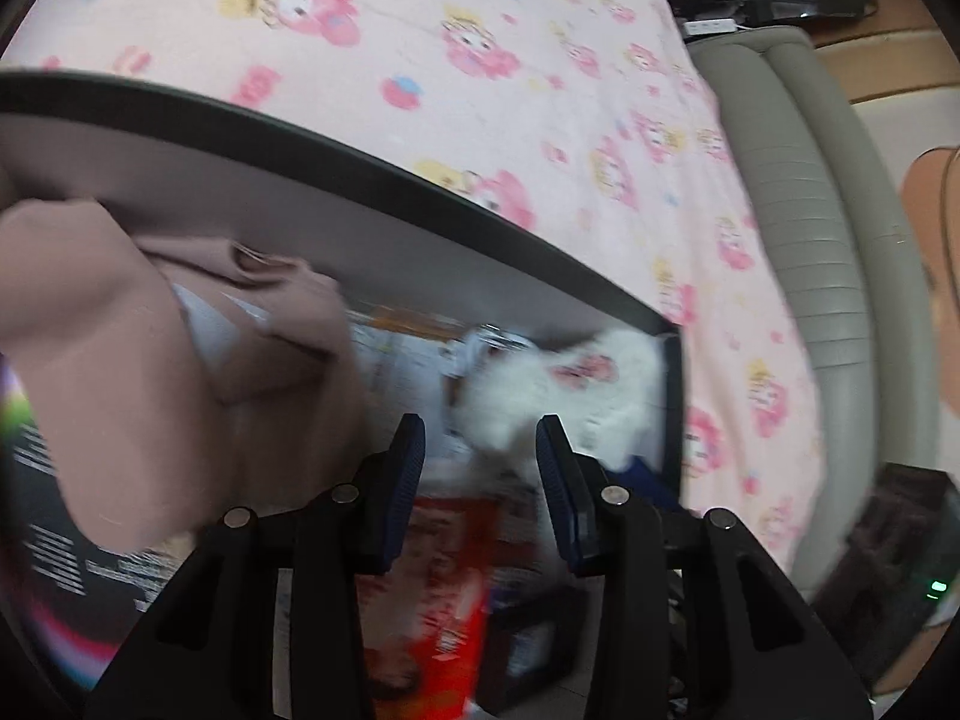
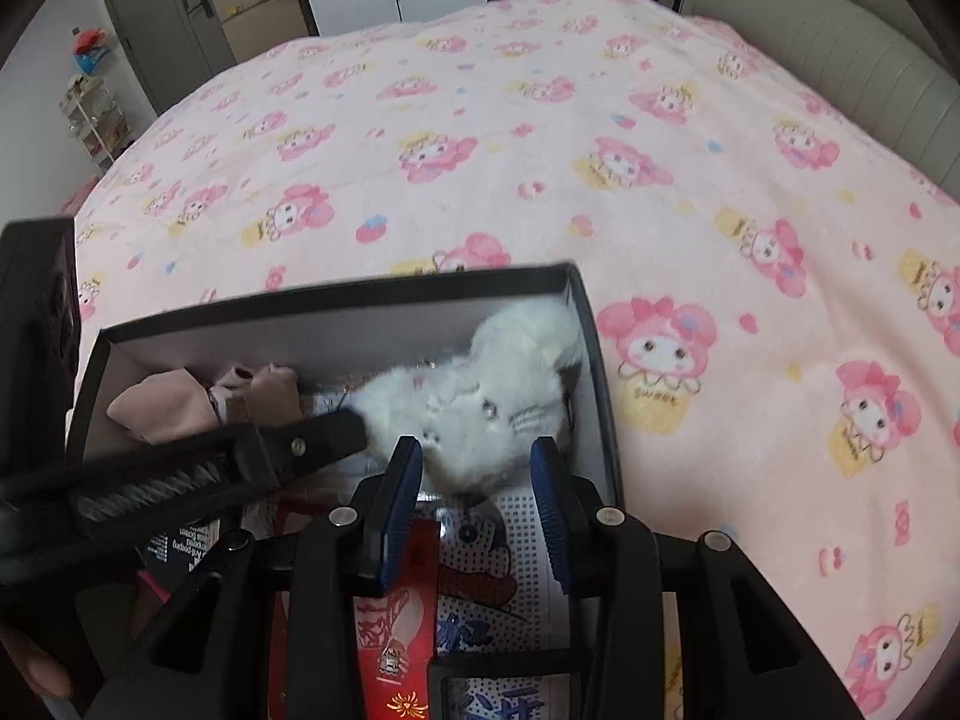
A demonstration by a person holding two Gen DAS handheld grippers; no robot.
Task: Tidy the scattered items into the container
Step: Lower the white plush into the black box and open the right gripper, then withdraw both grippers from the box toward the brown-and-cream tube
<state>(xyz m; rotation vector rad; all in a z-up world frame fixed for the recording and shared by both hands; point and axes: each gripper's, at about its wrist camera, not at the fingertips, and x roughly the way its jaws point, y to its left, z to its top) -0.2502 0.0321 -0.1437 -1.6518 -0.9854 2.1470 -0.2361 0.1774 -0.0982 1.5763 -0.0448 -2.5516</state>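
- Both of my tongs hang over the open container [image 2: 336,312], a dark box with a pale lining that sits on the bed [image 2: 540,138]; nothing loose shows on the pink blanket in either view, so the scattered items seem to be inside.
- My left tongs [image 1: 480,456] stand about half open with nothing pressed between the pads; a red packet [image 1: 444,600] lies blurred below the gap.
- My right tongs [image 2: 474,468] are also about half open and hold nothing. The white plush toy [image 2: 480,396] sits just past the tips, toward 12 o'clock.
- Risk one: the plush rides high against the wall at 1 o'clock. A nudge from my right tips could roll it over the rim onto the bed.
- Risk two: the pink cloth [image 1: 150,360] is bunched at 9 o'clock right beside my left tongs. Lifting out carelessly could snag a fold and drag it along.
- Risk three: my two tools cross closely inside the box, the left one reaching in from 9 o'clock in the right view. They could knock together and shove the light box across the soft blanket.
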